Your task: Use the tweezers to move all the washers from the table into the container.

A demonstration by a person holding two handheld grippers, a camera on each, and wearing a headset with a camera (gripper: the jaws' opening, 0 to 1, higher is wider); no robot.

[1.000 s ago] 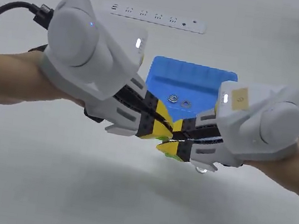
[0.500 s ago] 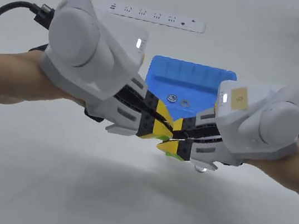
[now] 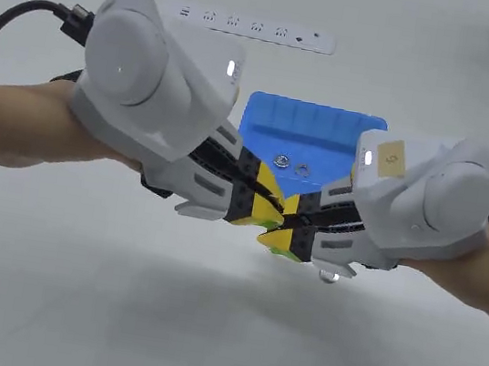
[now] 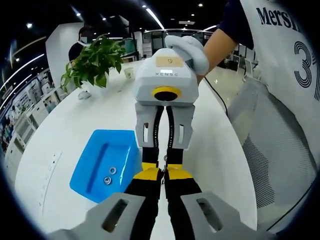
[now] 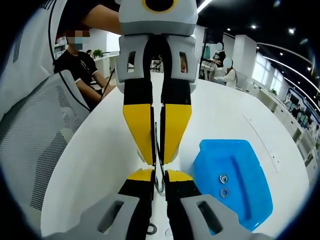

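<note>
The left gripper (image 3: 250, 204) and right gripper (image 3: 296, 237) meet tip to tip, both pinching thin metal tweezers (image 5: 158, 165) lengthwise between them. A steel washer (image 5: 150, 229) lies on the white table (image 3: 205, 324) beneath the right one, near the blue plastic container (image 3: 312, 129).

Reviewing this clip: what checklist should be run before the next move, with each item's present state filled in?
1. Grip on the tweezers: between the jaws of both the left tool and the right tool - ok.
2. Which tool holds them firmly - cannot tell.
3. The container open, just behind the tools - ok.
4. Two washers lying inside it - ok.
5. Table cleared: a loose washer lies under the right tool - not ok.
6. Tweezer tips free - cannot tell.
</note>
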